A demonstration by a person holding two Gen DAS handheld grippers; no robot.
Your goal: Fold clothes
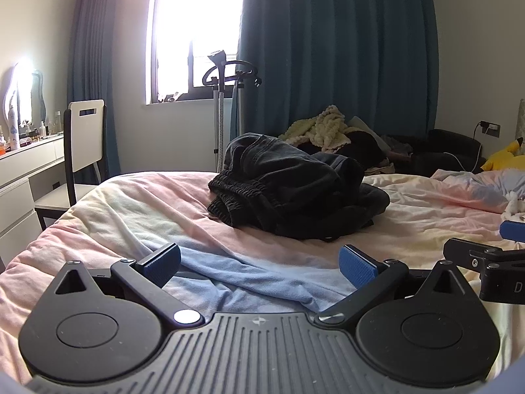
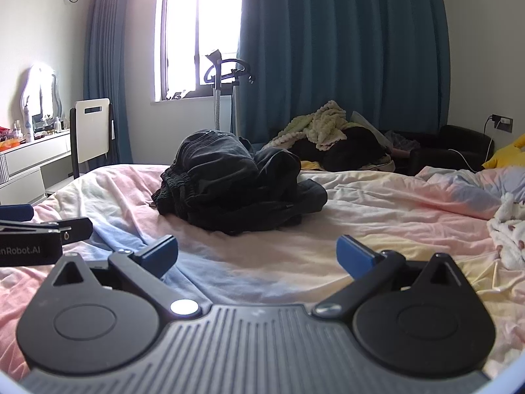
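A crumpled heap of dark clothes [image 1: 295, 190] [image 2: 236, 184] lies on the bed, a ribbed black waistband showing at its left side. My left gripper [image 1: 261, 264] hovers over the pastel duvet a little short of the heap, jaws wide open and nothing between the blue pads. My right gripper [image 2: 257, 254] is open the same way, also short of the heap, which sits slightly left of its centre. Each gripper shows at the edge of the other's view: the right one [image 1: 492, 262] and the left one [image 2: 36, 236].
The bed is covered by a rumpled pink, yellow and blue duvet [image 1: 131, 216] [image 2: 377, 216]. A white fluffy item [image 2: 508, 233] lies at the right. Behind the bed are piled blankets and dark clothes [image 2: 331, 131], a garment steamer stand [image 1: 226, 75], blue curtains, a white chair [image 1: 87, 134] and a dresser.
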